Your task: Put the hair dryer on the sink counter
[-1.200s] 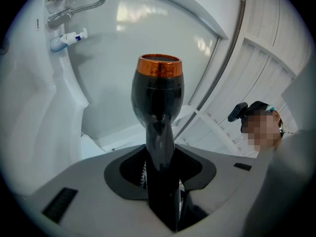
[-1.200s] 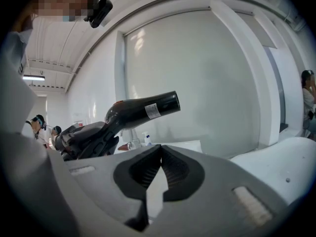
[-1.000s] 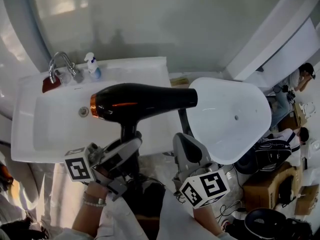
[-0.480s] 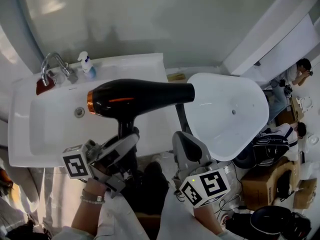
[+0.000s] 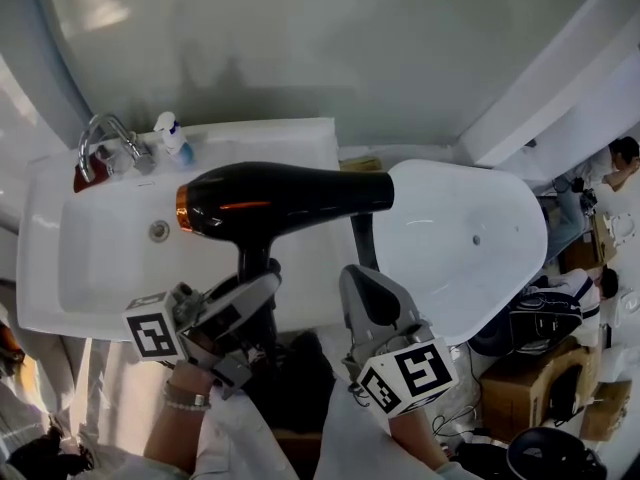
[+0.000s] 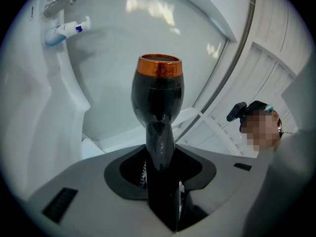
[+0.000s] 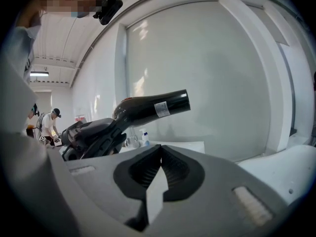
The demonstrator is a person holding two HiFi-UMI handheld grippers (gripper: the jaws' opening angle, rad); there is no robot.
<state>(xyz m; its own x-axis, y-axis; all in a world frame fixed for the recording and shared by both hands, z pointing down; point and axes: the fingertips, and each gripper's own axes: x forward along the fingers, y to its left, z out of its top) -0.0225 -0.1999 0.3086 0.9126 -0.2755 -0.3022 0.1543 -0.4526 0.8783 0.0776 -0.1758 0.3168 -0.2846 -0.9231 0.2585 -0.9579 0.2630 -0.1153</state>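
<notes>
No legible text. On the hair dryer (image 7: pixel 143 111) barrel, a white sticker (image 7: pixel 161 108): print too small. Blue mark on the pump bottle (image 6: pixel 63 31): unreadable.

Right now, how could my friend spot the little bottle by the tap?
Find the white sink. On its back ledge, beside the chrome faucet, stands the bottle: small, white and blue, with a pump top; nothing else there has one.

Left hand-held gripper (image 5: pixel 258 286) clamped on hair dryer (image 5: pixel 285 198) handle, right hand-held gripper (image 5: pixel 362 288) closed, empty
</notes>
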